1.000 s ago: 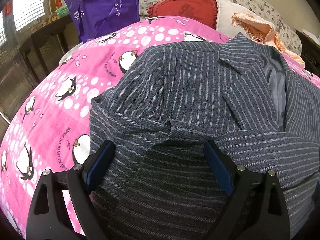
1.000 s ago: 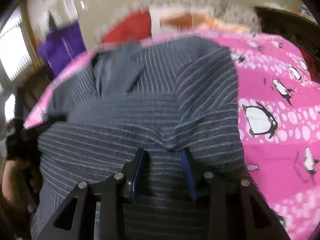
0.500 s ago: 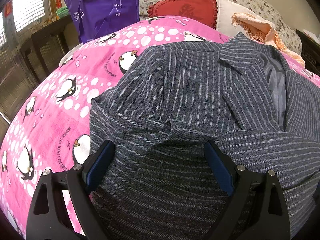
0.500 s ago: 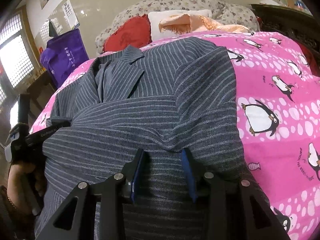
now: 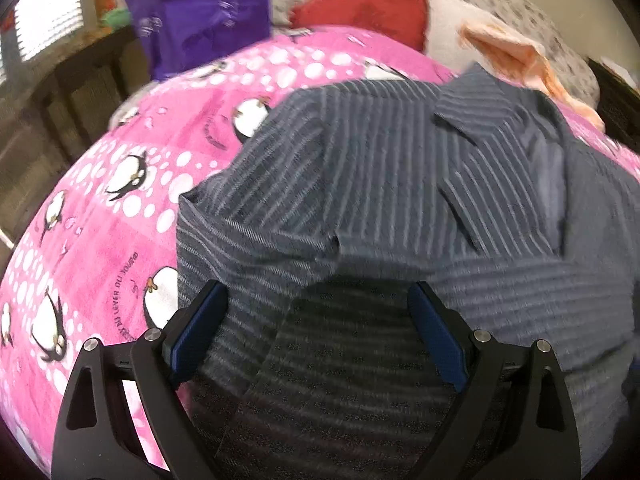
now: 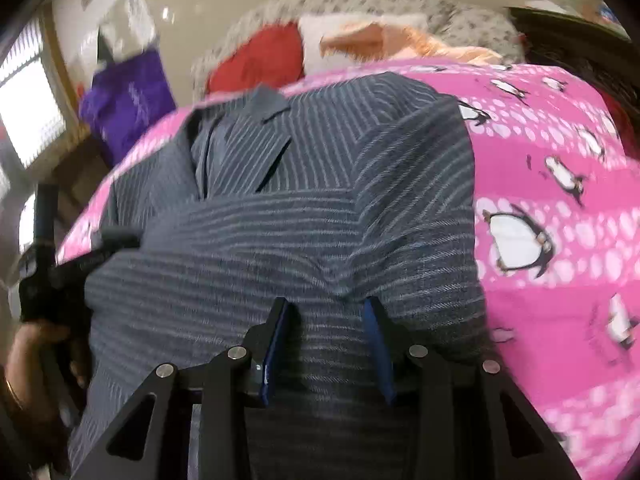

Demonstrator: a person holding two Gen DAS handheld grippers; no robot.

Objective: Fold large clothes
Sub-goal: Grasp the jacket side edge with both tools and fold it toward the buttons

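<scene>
A grey pinstriped suit jacket (image 5: pixel 380 184) lies front-up on a pink penguin-print bedspread (image 5: pixel 100 240), its sleeves folded across the body. My left gripper (image 5: pixel 316 300) is open, its blue pads wide apart over the jacket's lower left part. In the right wrist view the jacket (image 6: pixel 320 168) fills the middle. My right gripper (image 6: pixel 326 308) has its pads set narrowly around a fold of the jacket's lower right part; whether it pinches the cloth I cannot tell. The left gripper's body and the hand holding it (image 6: pixel 44 280) show at the left edge.
At the head of the bed lie a red pillow (image 5: pixel 360 8), a white pillow with an orange cloth (image 5: pixel 516 52) and a floral cushion. A purple bag (image 5: pixel 200 12) stands at the back left by a dark wooden bench and window. Bedspread lies bare right of the jacket (image 6: pixel 560 200).
Both views have gone blurred with motion. The right wrist view has tilted, with the jacket sitting lower in frame. Jaw openings look the same.
</scene>
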